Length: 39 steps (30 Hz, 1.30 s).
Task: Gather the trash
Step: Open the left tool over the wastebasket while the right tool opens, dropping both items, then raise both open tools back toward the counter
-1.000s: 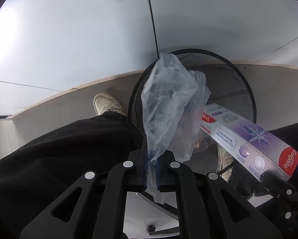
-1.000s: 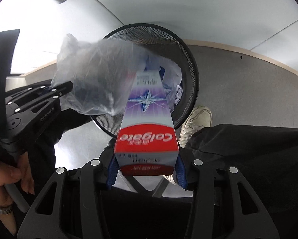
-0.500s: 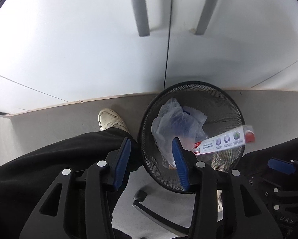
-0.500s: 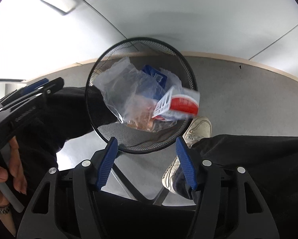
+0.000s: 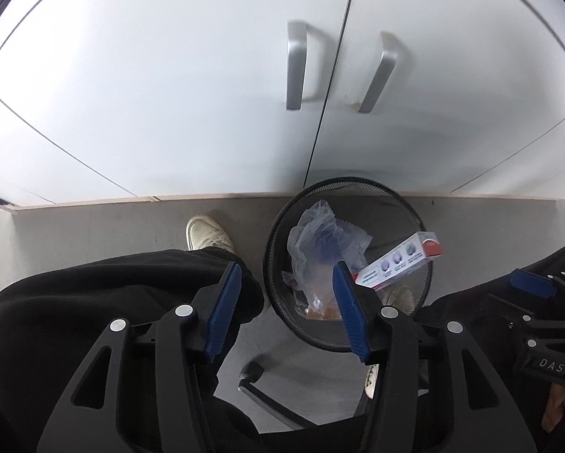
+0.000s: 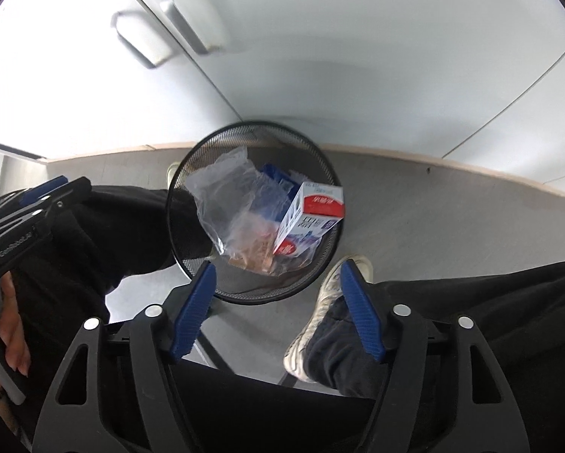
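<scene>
While both grippers pointed down over the person's lap, white cabinet doors (image 5: 207, 94) with two grey handles (image 5: 296, 70) filled the background, meeting grey floor (image 5: 93, 234) at a tan skirting strip. Black trouser legs (image 5: 74, 302) took up the lower frame, one pale shoe (image 5: 207, 232) left of the bin, another (image 6: 322, 313) near its front edge in the right wrist view. Black mesh wastebasket (image 5: 422, 264) stood on the floor against the cabinet, between the feet. Left gripper (image 5: 286, 307) was released, jaws had just been opening, nothing between the blue pads (image 5: 224, 309). Right gripper (image 6: 277, 307) likewise released, jaws just been opening, nothing gripped; it also showed at the right edge of the left view (image 5: 531, 287). Clear plastic bag (image 5: 320, 253) lay crumpled inside the wastebasket, something blue and some brownish scraps under it. Toothpaste box (image 5: 399, 264) sat in the basket too, tilted, red end propped up on the right rim, low end down beside the bag.
</scene>
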Available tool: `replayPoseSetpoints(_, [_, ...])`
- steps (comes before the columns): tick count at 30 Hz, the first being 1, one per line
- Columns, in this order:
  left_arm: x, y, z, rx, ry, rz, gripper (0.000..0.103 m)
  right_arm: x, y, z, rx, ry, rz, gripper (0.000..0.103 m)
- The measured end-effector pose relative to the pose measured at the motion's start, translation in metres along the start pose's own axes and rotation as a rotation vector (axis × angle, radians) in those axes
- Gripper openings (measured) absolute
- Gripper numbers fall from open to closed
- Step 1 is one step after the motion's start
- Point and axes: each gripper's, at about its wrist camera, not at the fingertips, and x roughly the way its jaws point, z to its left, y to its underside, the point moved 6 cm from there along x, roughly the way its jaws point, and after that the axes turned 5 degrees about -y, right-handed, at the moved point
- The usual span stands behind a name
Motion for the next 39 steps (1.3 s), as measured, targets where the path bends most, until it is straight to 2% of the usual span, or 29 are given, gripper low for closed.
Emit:
replayPoseSetpoints(2, [-0.011, 0.002, 0.002, -0.011, 0.021, -0.02, 0.054, -0.007, 0.0, 0.0, -0.008, -0.006, -0.011, 0.072])
replayPoseSetpoints(5, [-0.027, 0.007, 0.003, -0.018, 0.041, -0.051, 0.054, -0.029, 0.002, 0.002, -0.048, 0.03, -0.064, 0.073])
replayPoseSetpoints(9, [-0.051, 0.01, 0.001, -0.001, 0.021, -0.12, 0.058, -0.053, 0.004, 0.006, -0.086, 0.046, -0.116, 0.075])
replayPoseSetpoints(13, [-0.078, 0.011, 0.0, -0.005, 0.049, -0.17, 0.06, -0.074, 0.003, 0.008, -0.116, 0.07, -0.167, 0.078])
replayPoseSetpoints(20, [-0.12, 0.014, 0.009, -0.017, 0.075, -0.246, 0.06, -0.112, 0.001, 0.021, -0.148, 0.062, -0.26, 0.081])
replayPoseSetpoints(28, [-0.186, 0.003, 0.025, -0.048, 0.108, -0.37, 0.06, -0.182, -0.011, 0.044, -0.201, 0.045, -0.432, 0.087])
replayPoseSetpoints(39, [-0.261, -0.027, 0.03, -0.046, 0.127, -0.533, 0.062, -0.274, -0.04, 0.055, -0.207, 0.03, -0.662, 0.091])
